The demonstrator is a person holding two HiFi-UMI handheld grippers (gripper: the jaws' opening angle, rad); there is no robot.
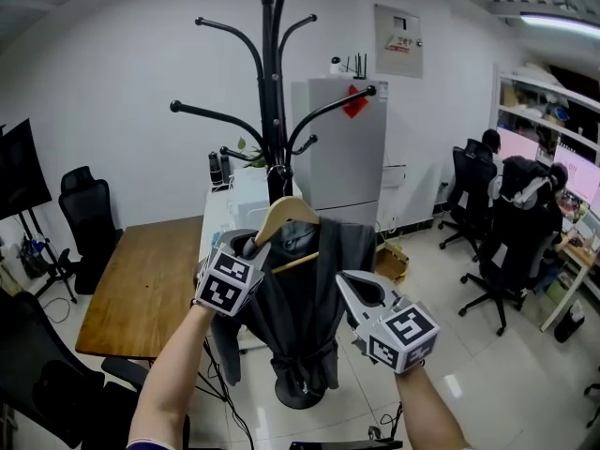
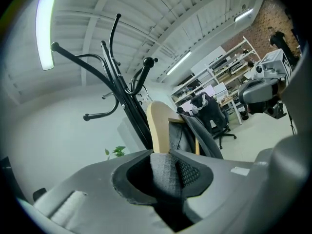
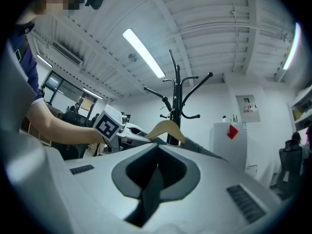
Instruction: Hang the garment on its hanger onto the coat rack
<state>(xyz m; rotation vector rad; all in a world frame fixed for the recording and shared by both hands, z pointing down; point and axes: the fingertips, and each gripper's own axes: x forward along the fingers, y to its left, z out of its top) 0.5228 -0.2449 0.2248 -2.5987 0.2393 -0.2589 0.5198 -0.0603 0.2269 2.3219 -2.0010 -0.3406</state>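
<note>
The black coat rack point(image 1: 274, 139) stands straight ahead of both claws, its curved arms spreading above them. The dark grey garment point(image 1: 319, 293) hangs between the two claws and below them, draped over the wooden hanger point(image 1: 286, 216), whose peak sits just above and to the right of the left claw point(image 1: 250, 248), close against the rack's pole. The left claw is clenched on a fold of grey garment cloth point(image 2: 163, 172) at the hanger's left shoulder, the pale wood point(image 2: 158, 126) rising just beyond its tips. The right claw point(image 1: 350, 286) is beside the garment's right shoulder, its jaws pressed together on nothing point(image 3: 157, 165).
</note>
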